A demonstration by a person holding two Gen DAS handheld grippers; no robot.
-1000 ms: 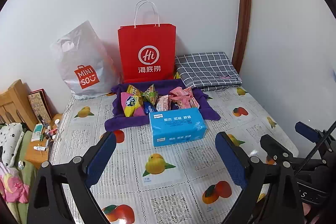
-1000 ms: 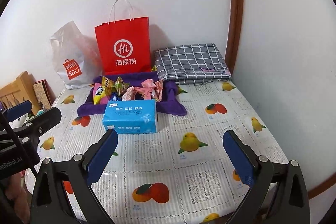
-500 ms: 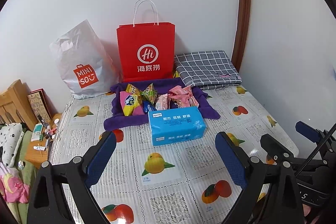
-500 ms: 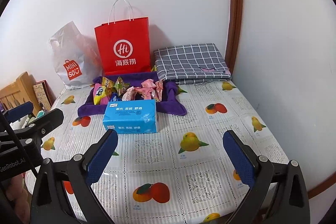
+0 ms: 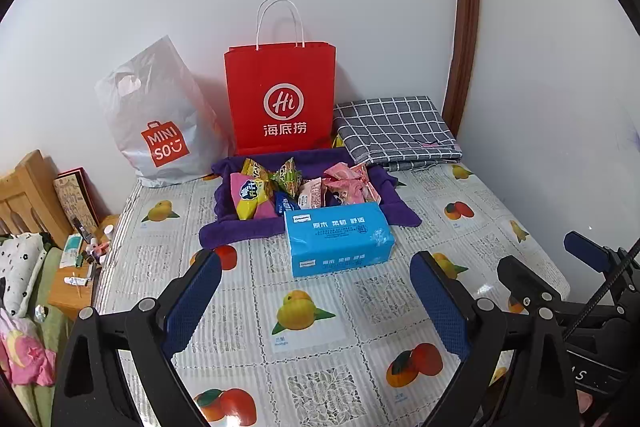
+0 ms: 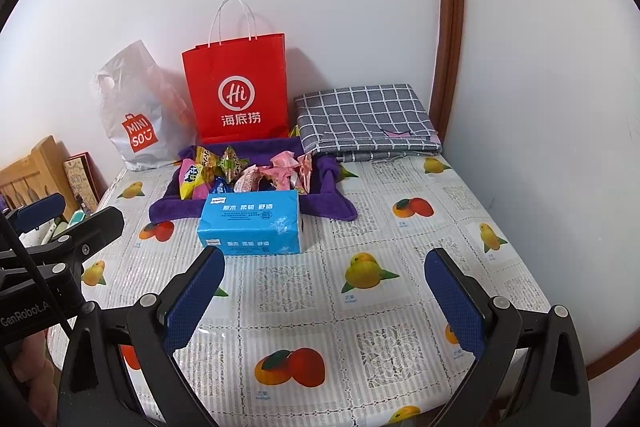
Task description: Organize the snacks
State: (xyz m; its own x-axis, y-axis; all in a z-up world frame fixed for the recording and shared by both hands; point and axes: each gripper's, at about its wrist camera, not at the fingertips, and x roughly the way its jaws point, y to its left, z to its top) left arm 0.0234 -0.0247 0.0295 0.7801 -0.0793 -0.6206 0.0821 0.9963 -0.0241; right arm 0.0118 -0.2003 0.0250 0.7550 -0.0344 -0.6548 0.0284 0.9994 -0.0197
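The snack packets [image 5: 300, 187] lay heaped on a purple cloth [image 5: 248, 229], well ahead of both tools, and a blue pack of tissues [image 5: 340, 241] sat on the near edge of that cloth, between the tools and the heap. Behind the heap stood a red paper bag [image 5: 280, 99], with a grey plastic bag [image 5: 160, 119] to its left and a folded checked cloth [image 5: 394, 129] to its right. The left tool [image 5: 316, 291] hung over the table [image 5: 312, 387] with its jaws spread wide and nothing between them; the right tool [image 6: 324, 287] was likewise wide open and empty.

A heap like this would fit either snacks gathered on the cloth or snacks waiting to be sorted, so the stage could not be judged. Any reach toward the packets would probably have done best passing beside or over the tissue pack, which blocked the straight line ahead. The foil packets looked crinkly and light, so a pinch on a packet's sealed edge seemed likelier to hold than one across its puffed middle. Working one packet at a time would have kept the neighbours from dragging along.
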